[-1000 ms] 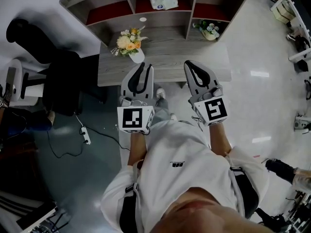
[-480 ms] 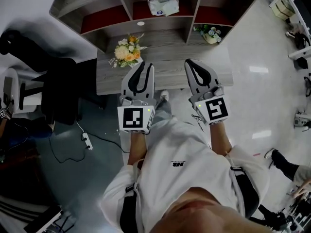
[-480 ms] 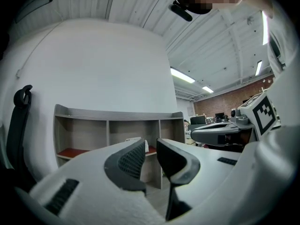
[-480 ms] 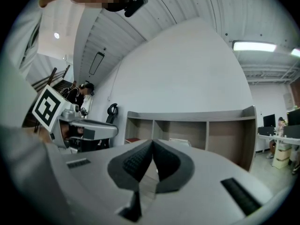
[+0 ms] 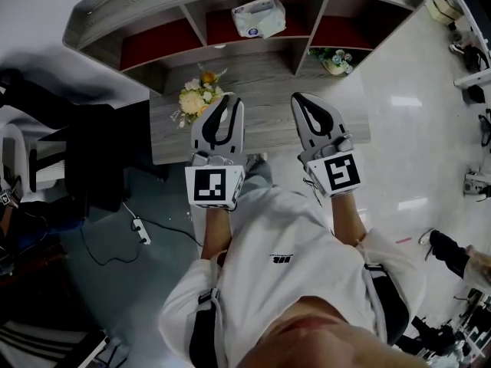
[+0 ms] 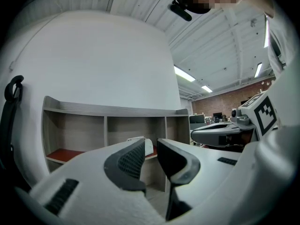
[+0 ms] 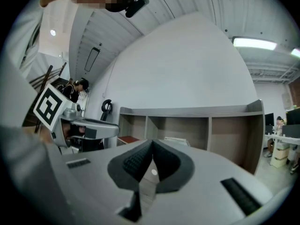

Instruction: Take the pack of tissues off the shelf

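Far left of the left claw (image 5: 228, 100): a black chair (image 5: 84, 156), soft and lumpy. Below it, on the dark floor (image 5: 115, 282), a white plug strip (image 5: 140, 231) with a thin black cord.

Just left of the left claw's tip: yellow and white flowers (image 5: 197, 98), down on a grey wood desk (image 5: 268, 129) with long stripes in the grain.

Left claw: smooth grey plastic, rounded like a fin, with black bumpy pads inside. Jaws apart, a slim gap, nothing gripped. At its back, a white cube (image 5: 214, 185) with a black square pattern, no letters.

Ahead of both claws, past the desk: a grey wood shelf (image 5: 153, 10) cut into open boxes, some with red bottoms. In the middle box, well apart from both claws, the tissues (image 5: 258, 16): a soft, puffy white pack with a small blue label, too small to read. Seen far off through the left claw's gap too.

Behind the claws, between the arms: a white shirt (image 5: 284, 282) with a tiny black logo, not clear enough to read.

Right claw (image 5: 301, 100): same grey shape, pad tips pressed together, holding nothing. Another patterned cube (image 5: 338, 172) at its back.

Ahead and just right of the right claw: a small pot (image 5: 333, 61) of pale flowers on the desk.
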A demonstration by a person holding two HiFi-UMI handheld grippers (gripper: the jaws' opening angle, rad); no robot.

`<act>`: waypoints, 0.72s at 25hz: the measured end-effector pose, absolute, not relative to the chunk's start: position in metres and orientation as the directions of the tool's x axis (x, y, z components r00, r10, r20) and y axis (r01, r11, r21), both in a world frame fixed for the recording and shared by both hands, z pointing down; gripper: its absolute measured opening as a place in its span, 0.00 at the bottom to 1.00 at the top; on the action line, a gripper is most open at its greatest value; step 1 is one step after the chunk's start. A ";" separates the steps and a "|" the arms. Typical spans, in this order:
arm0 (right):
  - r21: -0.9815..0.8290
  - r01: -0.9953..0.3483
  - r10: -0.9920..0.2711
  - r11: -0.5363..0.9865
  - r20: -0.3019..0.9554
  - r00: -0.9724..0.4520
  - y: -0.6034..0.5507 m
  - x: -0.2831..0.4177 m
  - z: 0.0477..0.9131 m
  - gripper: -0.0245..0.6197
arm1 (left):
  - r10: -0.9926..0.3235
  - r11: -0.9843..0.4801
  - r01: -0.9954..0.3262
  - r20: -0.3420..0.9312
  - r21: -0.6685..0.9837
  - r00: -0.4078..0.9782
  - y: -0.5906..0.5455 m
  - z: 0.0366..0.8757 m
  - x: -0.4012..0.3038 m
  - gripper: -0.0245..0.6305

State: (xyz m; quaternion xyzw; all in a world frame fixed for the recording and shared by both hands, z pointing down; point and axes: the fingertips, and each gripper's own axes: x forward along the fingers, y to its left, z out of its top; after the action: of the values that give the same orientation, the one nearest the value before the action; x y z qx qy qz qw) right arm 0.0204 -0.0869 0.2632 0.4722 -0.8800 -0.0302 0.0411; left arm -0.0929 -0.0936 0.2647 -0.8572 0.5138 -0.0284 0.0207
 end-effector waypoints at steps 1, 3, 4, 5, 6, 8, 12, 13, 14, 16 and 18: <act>0.092 -0.831 -0.836 0.548 0.063 -0.545 -0.092 0.020 0.266 0.08 | -0.881 -0.474 -0.878 0.031 -0.064 0.473 -0.100 0.265 -0.094 0.17; 0.093 -0.835 -0.839 0.543 0.098 -0.535 -0.100 0.020 0.273 0.08 | -0.877 -0.480 -0.875 0.031 -0.065 0.479 -0.111 0.265 -0.095 0.17; 0.092 -0.834 -0.838 0.544 0.103 -0.535 -0.104 0.019 0.276 0.08 | -0.875 -0.484 -0.873 0.029 -0.066 0.483 -0.116 0.264 -0.095 0.17; 0.091 -0.834 -0.838 0.545 0.102 -0.536 -0.108 0.018 0.278 0.08 | -0.873 -0.488 -0.870 0.029 -0.066 0.487 -0.120 0.265 -0.096 0.17; 0.090 -0.834 -0.838 0.544 0.097 -0.537 -0.112 0.017 0.279 0.08 | -0.871 -0.492 -0.868 0.029 -0.066 0.491 -0.125 0.266 -0.096 0.18; 0.089 -0.837 -0.841 0.540 0.081 -0.534 -0.120 0.015 0.279 0.08 | -0.865 -0.502 -0.863 0.033 -0.062 0.501 -0.134 0.267 -0.096 0.18; 0.085 -0.846 -0.850 0.527 0.081 -0.521 -0.136 0.013 0.281 0.08 | -0.849 -0.528 -0.848 0.048 -0.049 0.526 -0.152 0.271 -0.091 0.18; 0.081 -0.849 -0.852 0.523 0.076 -0.518 -0.140 0.012 0.280 0.08 | -0.844 -0.536 -0.843 0.054 -0.047 0.533 -0.157 0.273 -0.090 0.18; 0.077 -0.851 -0.855 0.519 0.068 -0.515 -0.145 0.011 0.279 0.08 | -0.840 -0.543 -0.839 0.059 -0.044 0.540 -0.162 0.276 -0.089 0.18; 0.069 -0.857 -0.859 0.511 0.066 -0.507 -0.153 0.010 0.279 0.08 | -0.831 -0.555 -0.831 0.071 -0.034 0.552 -0.170 0.281 -0.087 0.19; 0.062 -0.862 -0.864 0.504 0.068 -0.500 -0.159 0.009 0.282 0.08 | -0.822 -0.566 -0.824 0.086 -0.017 0.563 -0.178 0.289 -0.085 0.19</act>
State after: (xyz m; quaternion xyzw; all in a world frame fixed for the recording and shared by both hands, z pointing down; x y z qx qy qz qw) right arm 0.0090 -0.1591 0.2820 0.4981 -0.8659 -0.0101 0.0450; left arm -0.0849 -0.1778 0.2894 -0.8839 0.4656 -0.0421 -0.0126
